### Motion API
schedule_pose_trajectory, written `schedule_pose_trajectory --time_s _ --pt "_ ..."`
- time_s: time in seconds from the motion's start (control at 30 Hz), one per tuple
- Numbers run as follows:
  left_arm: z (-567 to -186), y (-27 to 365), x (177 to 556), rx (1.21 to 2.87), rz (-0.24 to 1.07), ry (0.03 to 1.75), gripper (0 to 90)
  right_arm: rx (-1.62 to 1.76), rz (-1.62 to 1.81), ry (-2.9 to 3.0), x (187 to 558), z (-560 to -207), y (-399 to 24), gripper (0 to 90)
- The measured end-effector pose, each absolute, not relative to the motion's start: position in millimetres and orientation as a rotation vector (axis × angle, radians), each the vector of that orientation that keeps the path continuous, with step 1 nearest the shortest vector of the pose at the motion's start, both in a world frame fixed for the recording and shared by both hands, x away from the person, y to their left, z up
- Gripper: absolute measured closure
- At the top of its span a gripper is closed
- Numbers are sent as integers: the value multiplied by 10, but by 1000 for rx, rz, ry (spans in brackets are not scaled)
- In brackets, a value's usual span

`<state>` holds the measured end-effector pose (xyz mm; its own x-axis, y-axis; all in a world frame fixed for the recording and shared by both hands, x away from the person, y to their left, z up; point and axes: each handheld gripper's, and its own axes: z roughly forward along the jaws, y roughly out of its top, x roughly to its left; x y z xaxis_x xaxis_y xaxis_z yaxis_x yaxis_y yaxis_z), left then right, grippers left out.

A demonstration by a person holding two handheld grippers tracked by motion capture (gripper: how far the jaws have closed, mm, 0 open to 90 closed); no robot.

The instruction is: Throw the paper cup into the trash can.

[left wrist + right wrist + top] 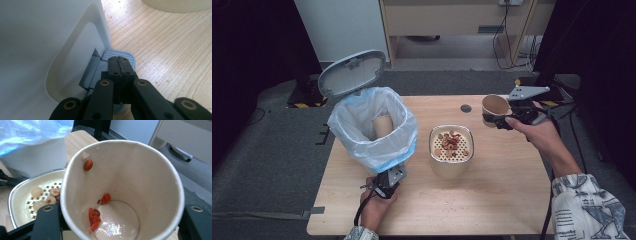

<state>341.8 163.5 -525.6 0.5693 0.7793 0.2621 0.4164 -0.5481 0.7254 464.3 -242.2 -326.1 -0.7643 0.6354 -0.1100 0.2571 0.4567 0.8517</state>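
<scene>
At six o'clock the left gripper (388, 184) is pressing closed jaws on the bin's pedal (120, 55), while at two o'clock the right gripper (498, 118) is clamping a tilted paper cup (493, 108) beyond the strainer bowl (451, 161).

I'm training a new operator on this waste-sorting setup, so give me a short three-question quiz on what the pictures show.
1. True or false: the lid of the white pedal bin is shut.
2. What is the right hand-held gripper clamped on?
A. brown paper cup
B. metal spoon
C. glass jar
3. What does the shut left hand-held gripper press on?

Key:
1. False, the grey lid stands open.
2. A
3. The grey foot pedal at the bin's base.
</scene>
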Motion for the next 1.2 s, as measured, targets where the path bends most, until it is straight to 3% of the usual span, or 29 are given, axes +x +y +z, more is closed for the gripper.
schedule_pose_trajectory --time_s 1.2 --pt "-5251 1639 3436 2206 775 920 887 744 1317 2353 4670 -3077 -2009 337"
